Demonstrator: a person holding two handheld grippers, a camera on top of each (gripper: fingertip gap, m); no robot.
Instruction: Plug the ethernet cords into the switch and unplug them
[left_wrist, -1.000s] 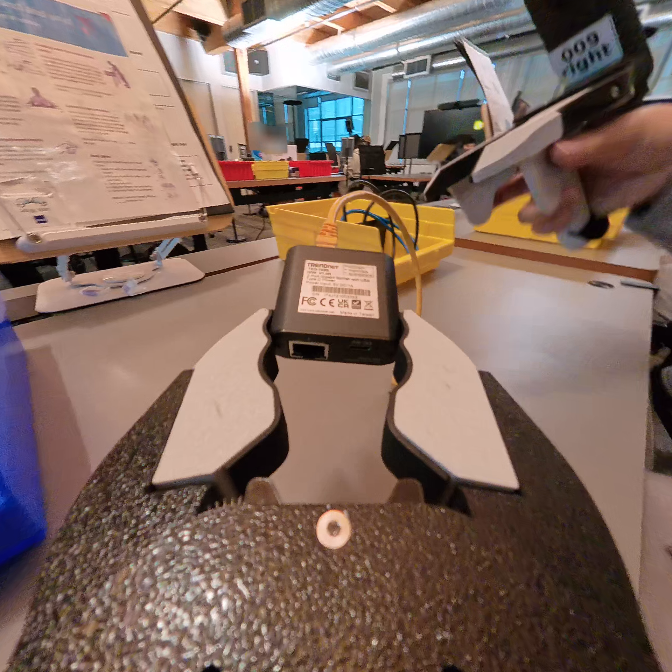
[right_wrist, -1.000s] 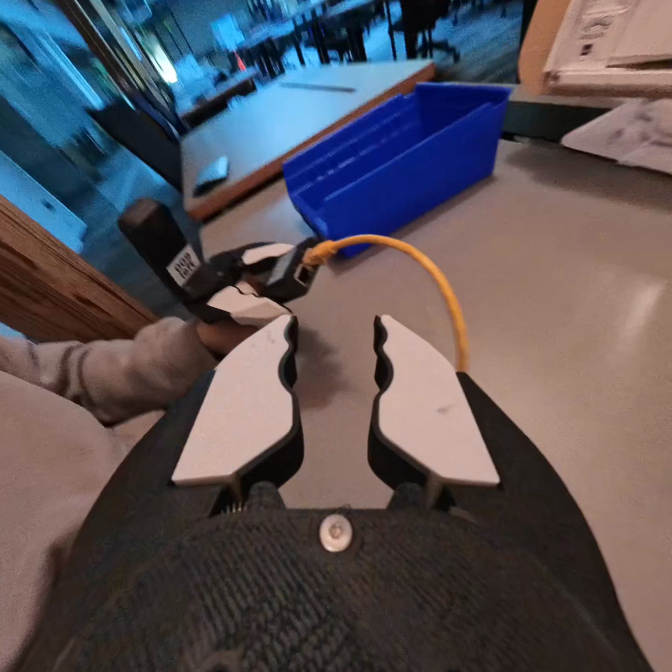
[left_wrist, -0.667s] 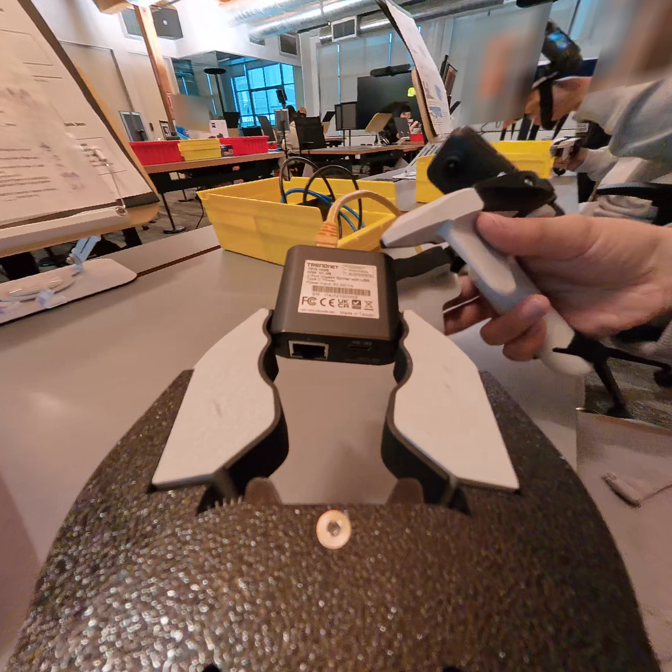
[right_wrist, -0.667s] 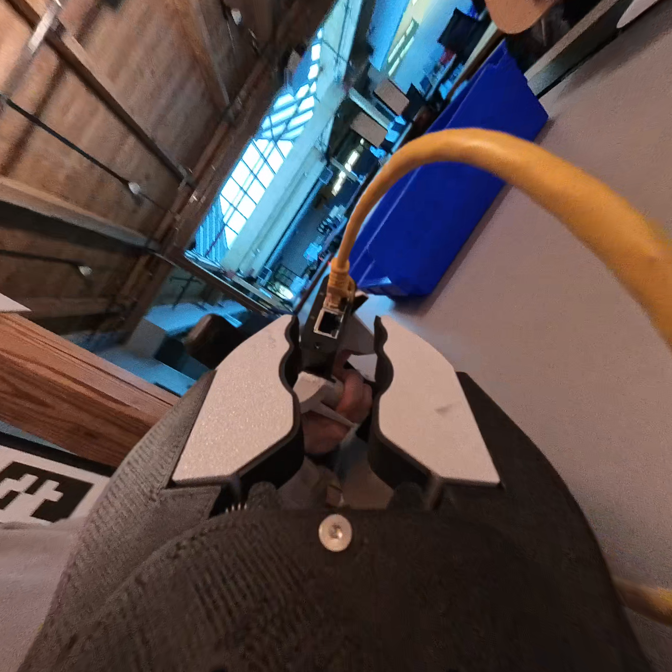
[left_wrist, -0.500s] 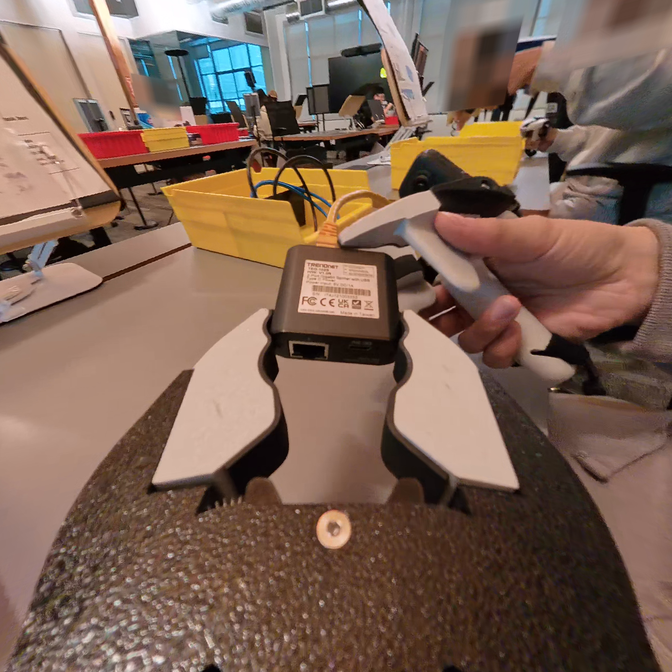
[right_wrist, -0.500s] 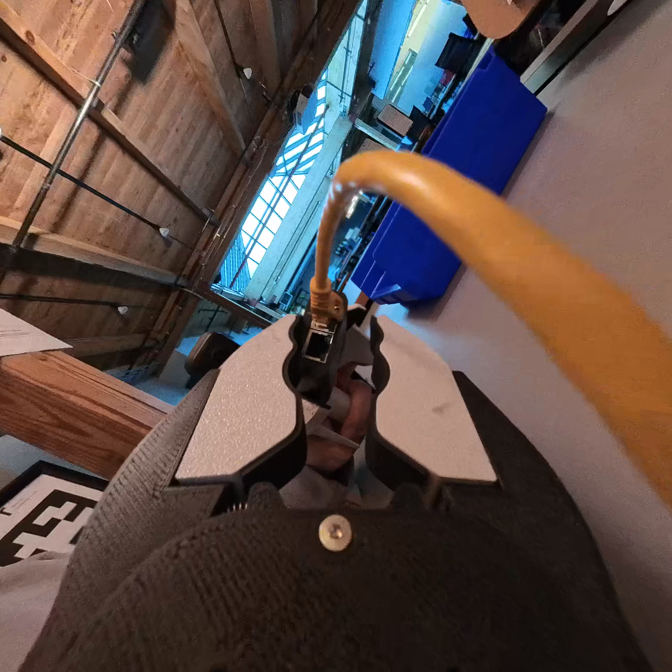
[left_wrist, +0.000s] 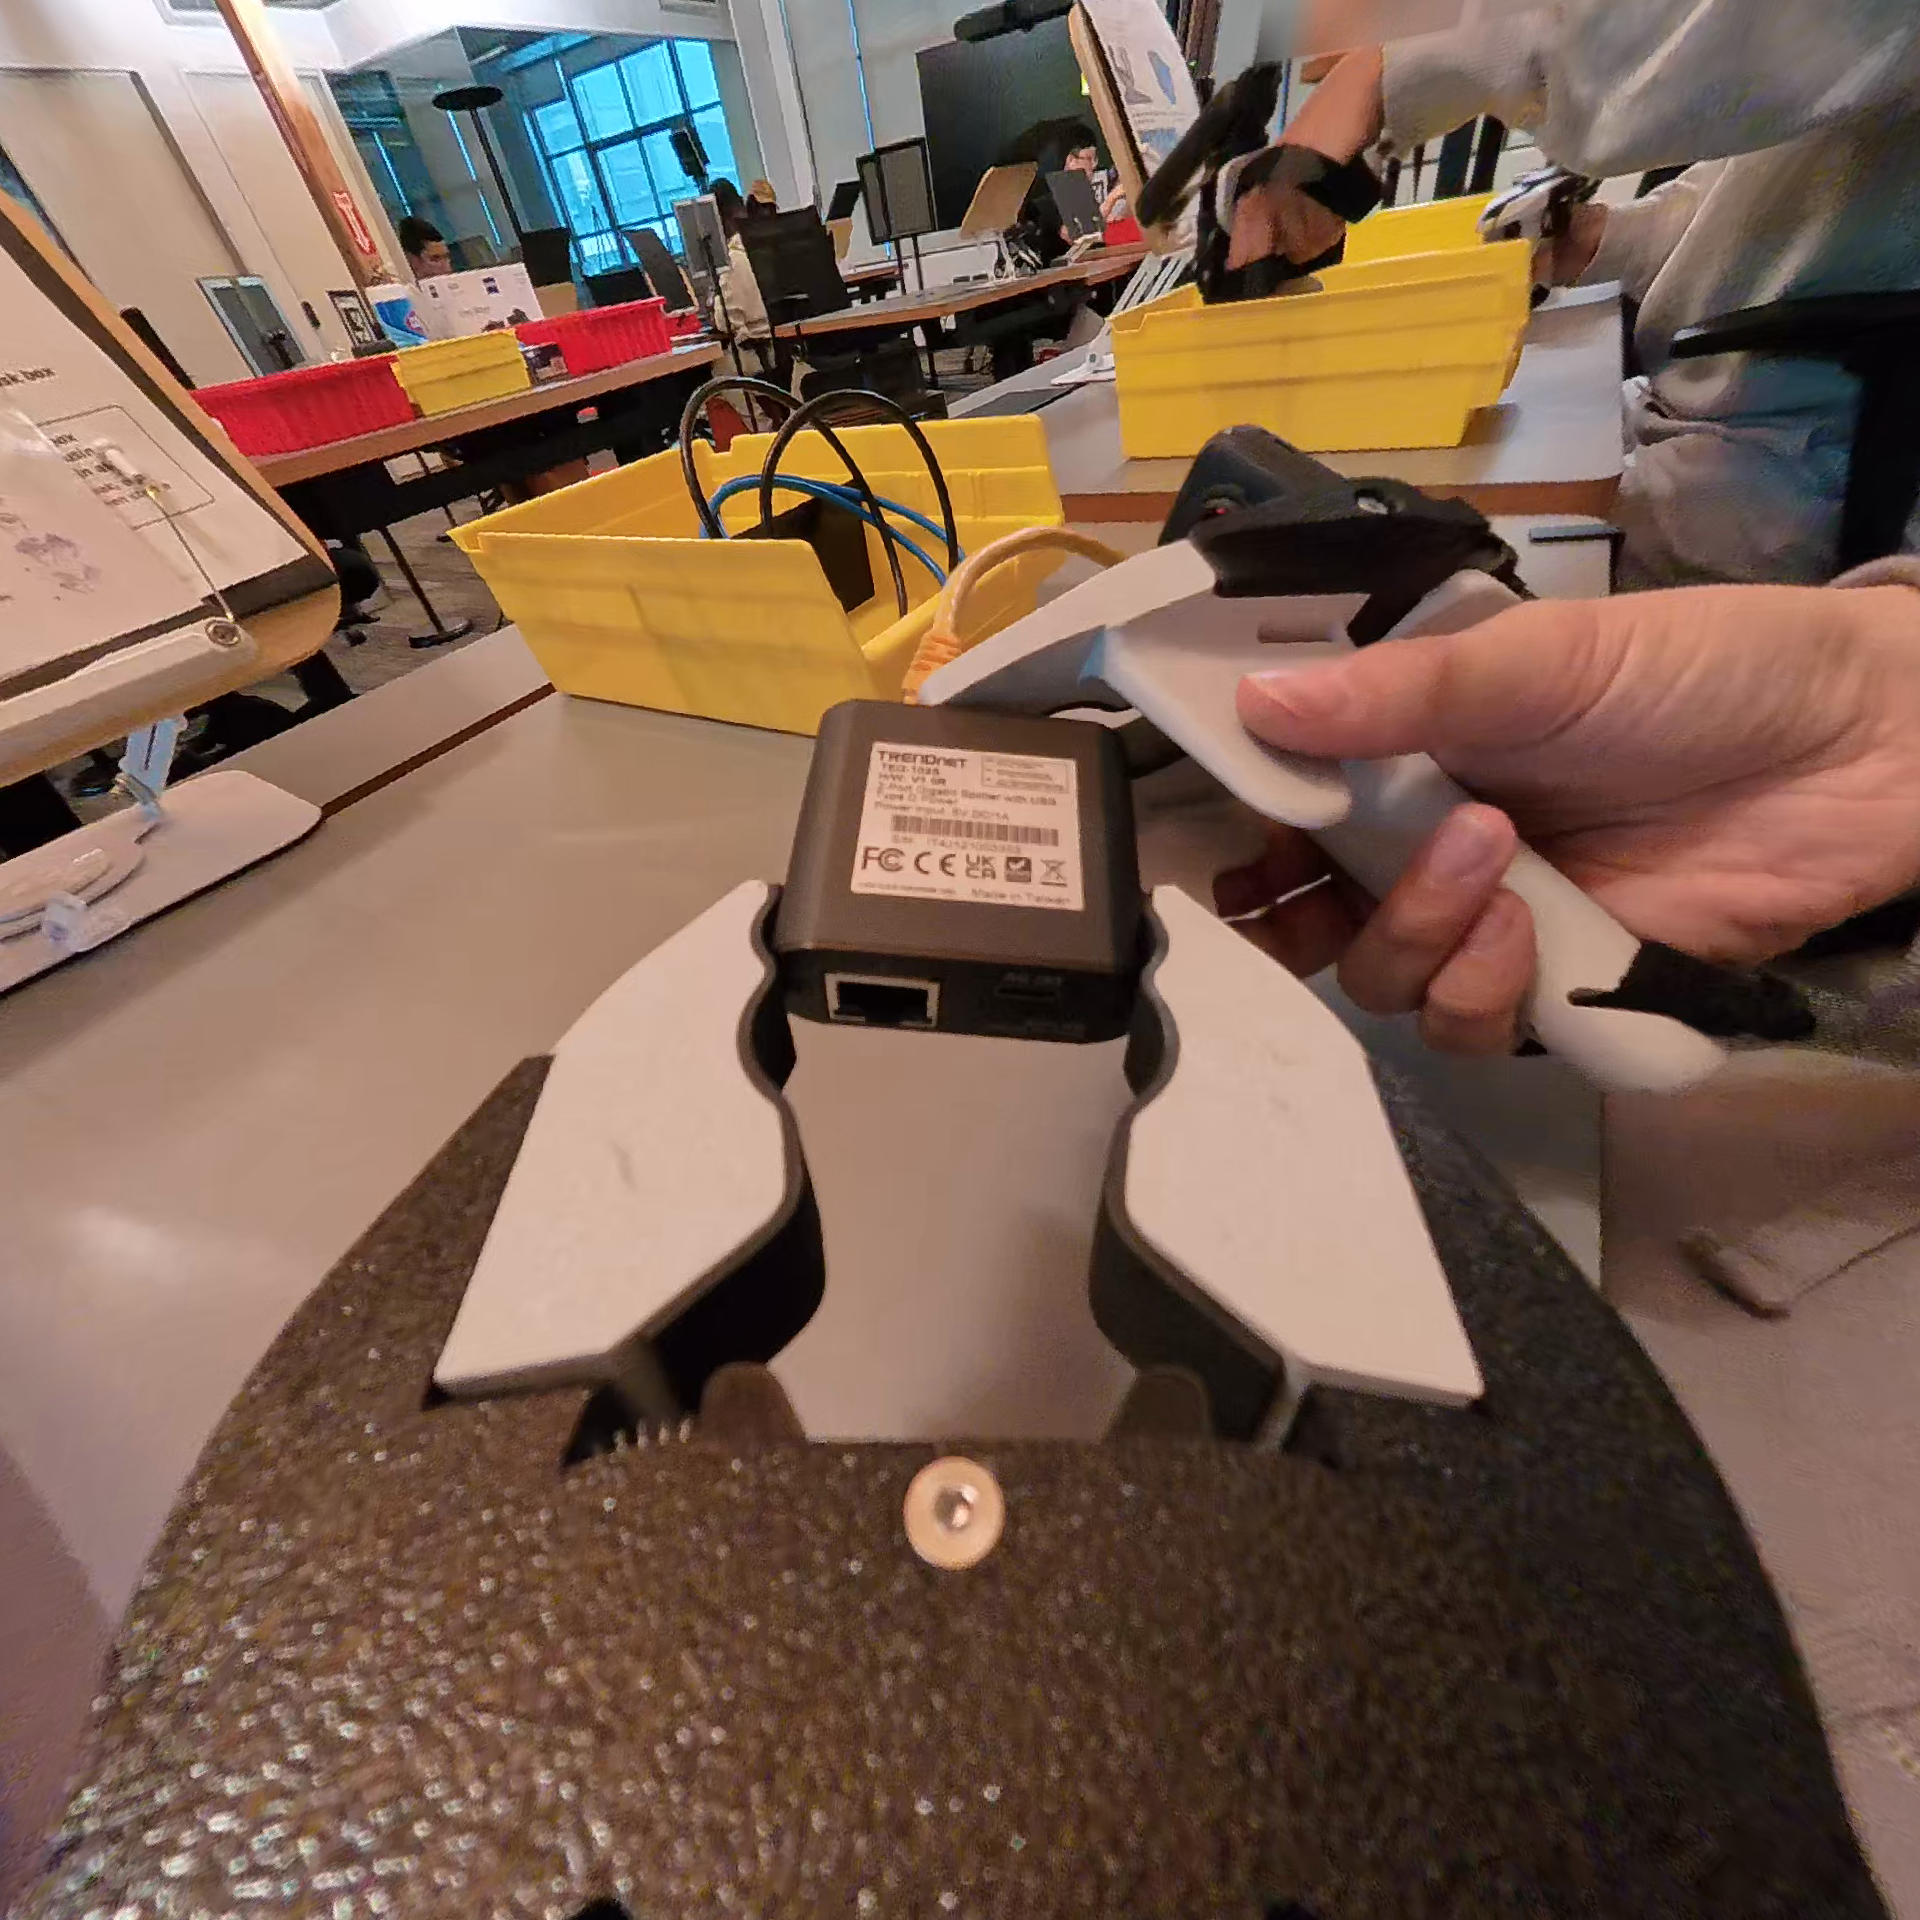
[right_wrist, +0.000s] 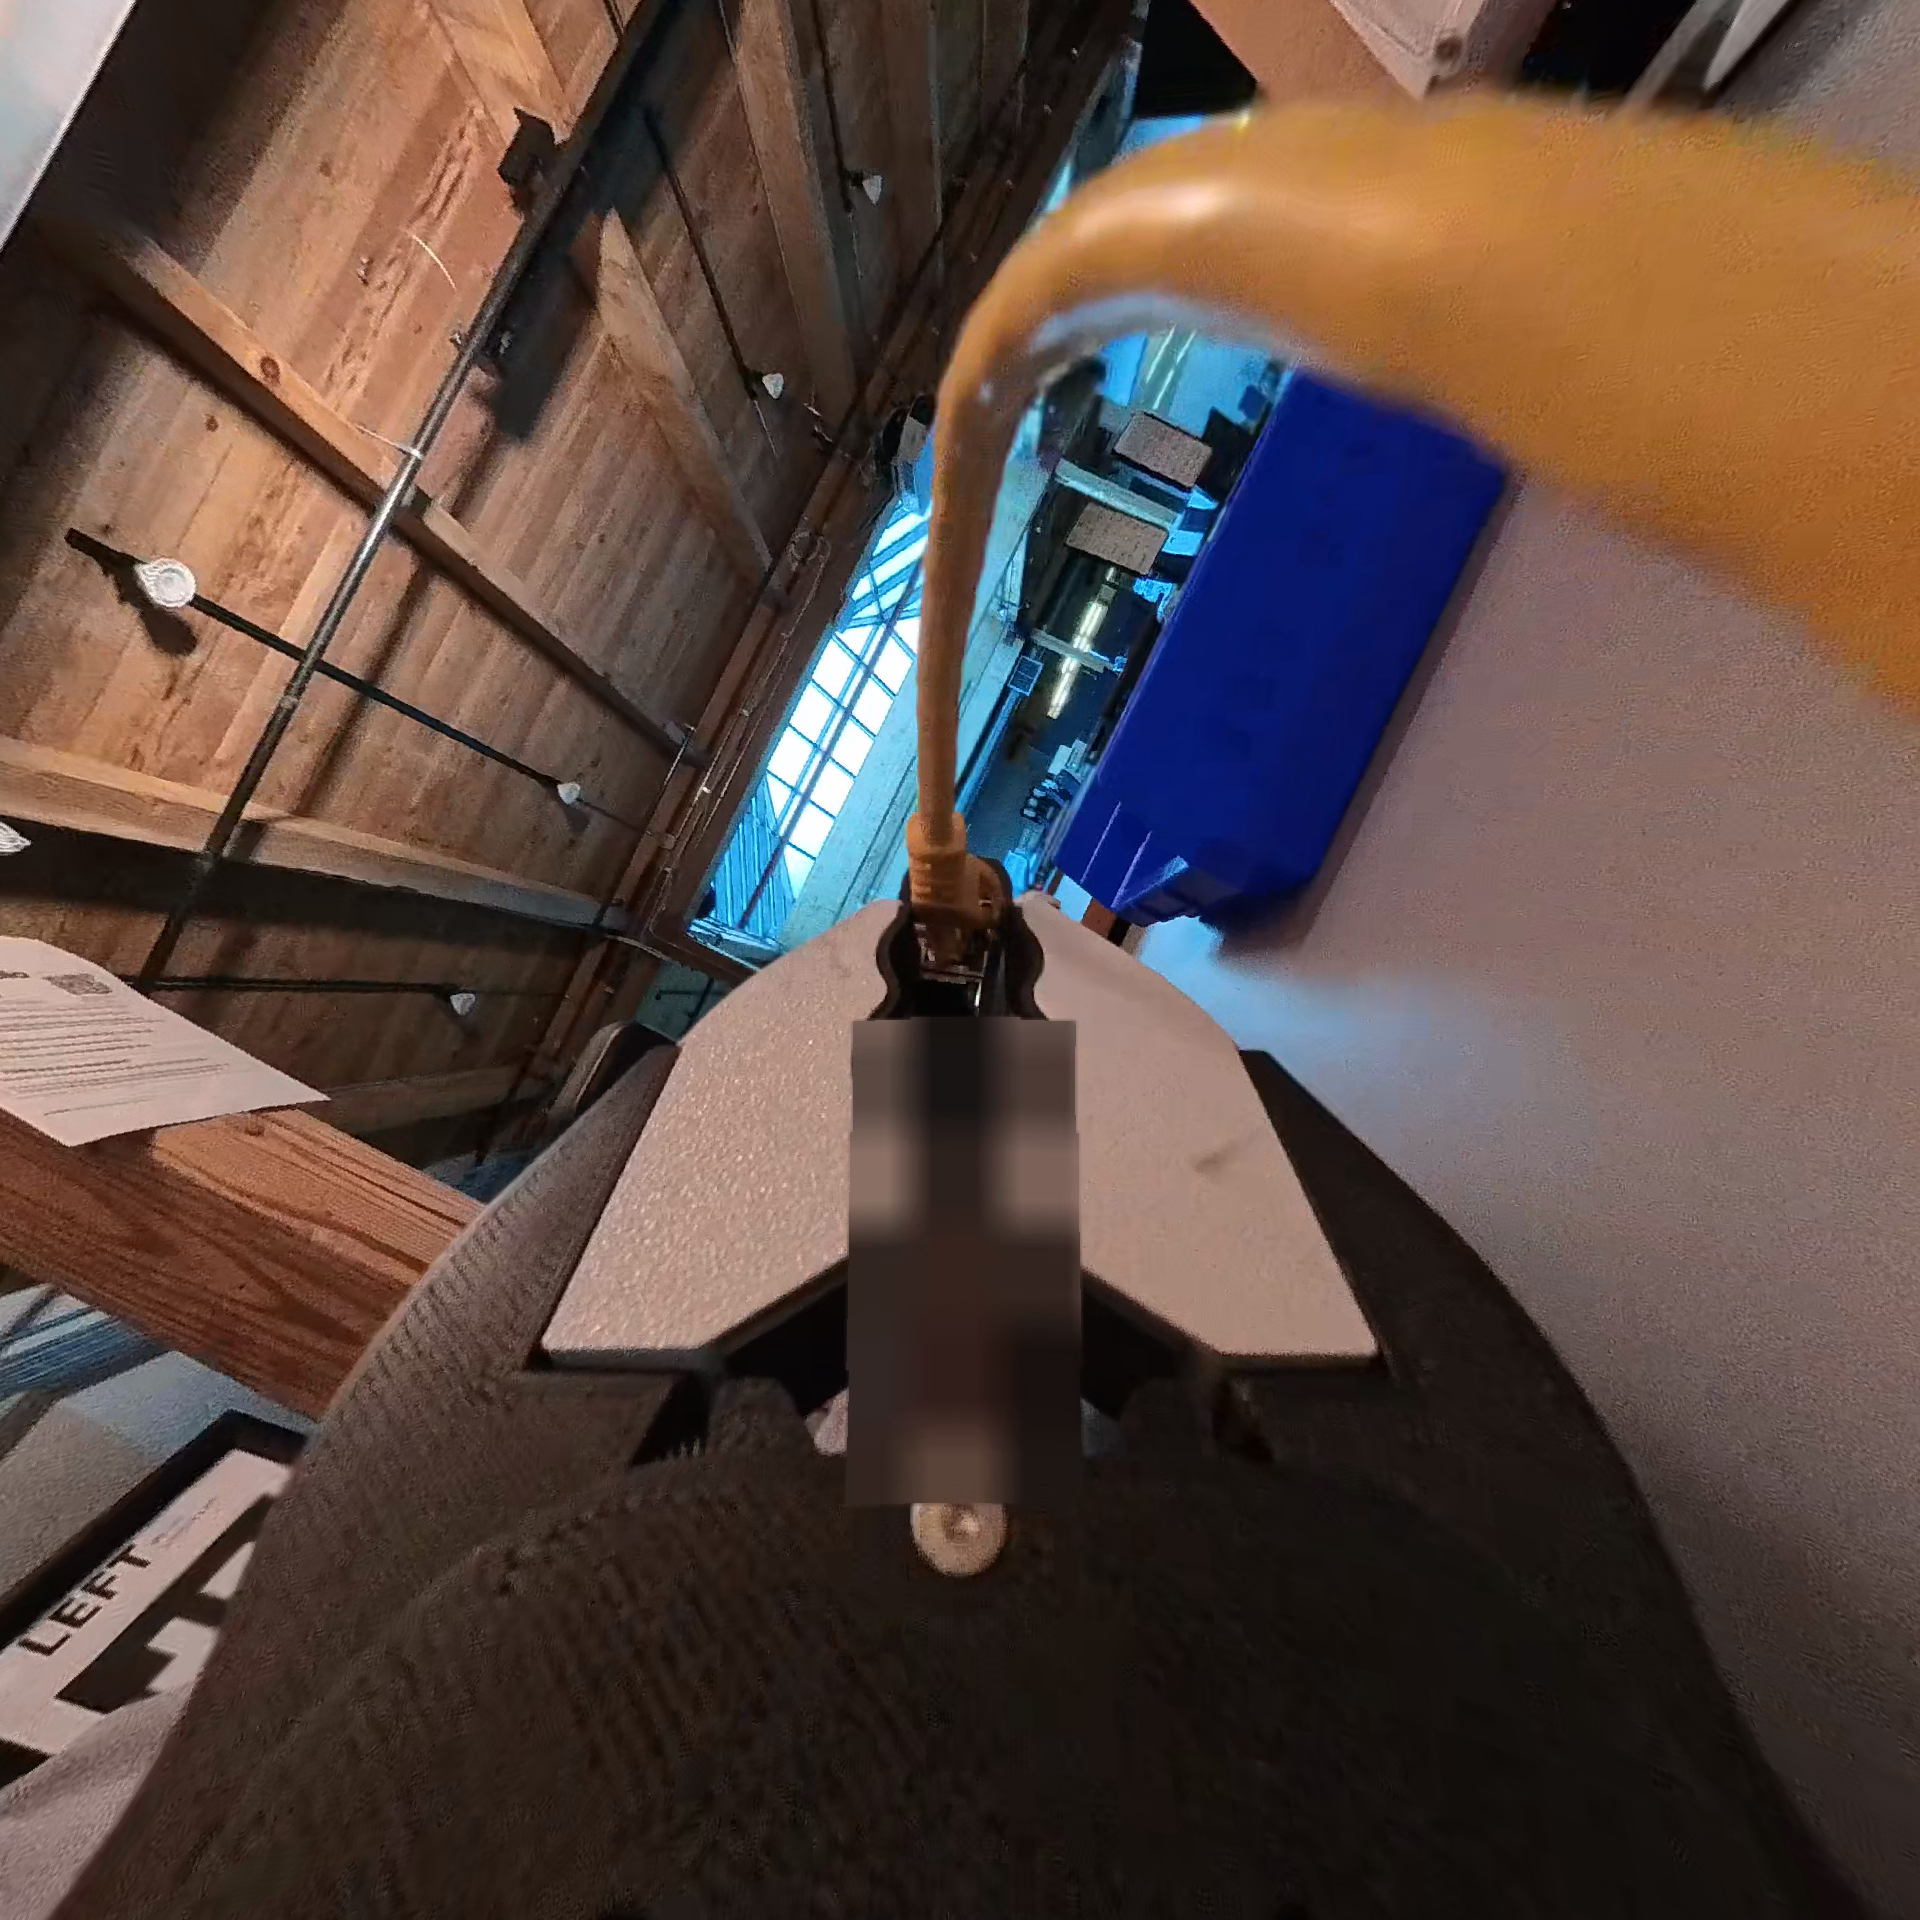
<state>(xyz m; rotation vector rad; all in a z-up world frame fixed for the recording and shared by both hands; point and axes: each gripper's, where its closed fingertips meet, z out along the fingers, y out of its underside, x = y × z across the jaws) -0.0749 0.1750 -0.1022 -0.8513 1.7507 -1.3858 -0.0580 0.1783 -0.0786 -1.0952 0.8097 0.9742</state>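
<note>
Your left gripper (left_wrist: 956, 935) holds the switch (left_wrist: 961, 868) clenched above the counter (left_wrist: 416, 935). Your right gripper (right_wrist: 951, 935) has its jaws clamped on the plug (right_wrist: 940, 873) of the cord (right_wrist: 940, 644), seated at the switch's far side. Pulling without pressing the latch risks wrenching the switch askew.

Switch (left_wrist: 961, 873): small black box with rounded corners, held clear of the worktop between two grey fingers that press its left and right sides; its flat face carrying a white label is turned up.
Near face of switch: one empty network port on the left, a smaller slot on the right.
Ethernet cord (right_wrist: 940, 644): yellow-orange, rising from its plug, arching over and running off blurred at the upper right.
Cord plug (right_wrist: 940, 883): yellow boot with clear tip, seated at the switch's far face, apparently fully inserted, though the joint is partly hidden; two grey fingertips close on it.
</note>
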